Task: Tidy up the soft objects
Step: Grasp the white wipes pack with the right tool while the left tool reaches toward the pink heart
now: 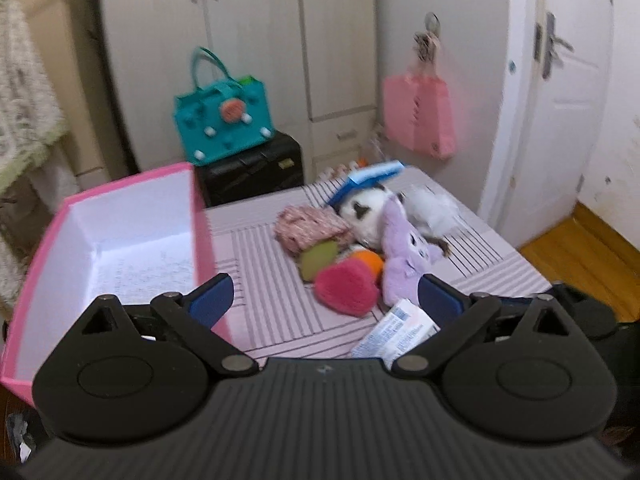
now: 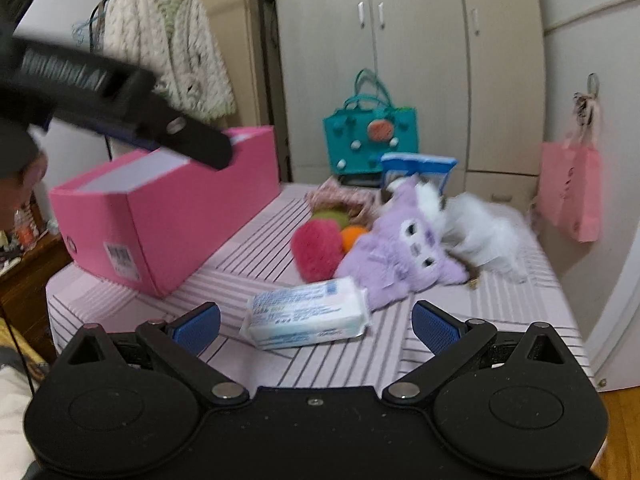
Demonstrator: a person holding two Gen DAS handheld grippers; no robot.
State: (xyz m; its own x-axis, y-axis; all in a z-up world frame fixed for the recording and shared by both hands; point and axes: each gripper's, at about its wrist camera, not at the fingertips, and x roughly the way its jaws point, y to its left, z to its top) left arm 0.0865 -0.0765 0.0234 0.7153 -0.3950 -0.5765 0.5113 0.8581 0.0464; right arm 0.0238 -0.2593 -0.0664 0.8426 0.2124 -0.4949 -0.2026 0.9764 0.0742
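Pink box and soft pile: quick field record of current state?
pink box: open, nothing inside, left on striped table
pile: purple plush, red heart cushion, white plush, orange ball
tissue pack: apart, nearest right gripper
left gripper: open, holding nothing
right gripper: open, holding nothing

On the table (image 2: 460, 356) in front of me, the open box (image 2: 168, 216) sits along the left edge. The tissue pack (image 2: 308, 316) lies nearest my edge, mid-table. Behind it, toward the far edge, the plush toys (image 2: 400, 256) lie heaped together, touching. A handbag (image 2: 370, 140) stands behind the table's far edge.
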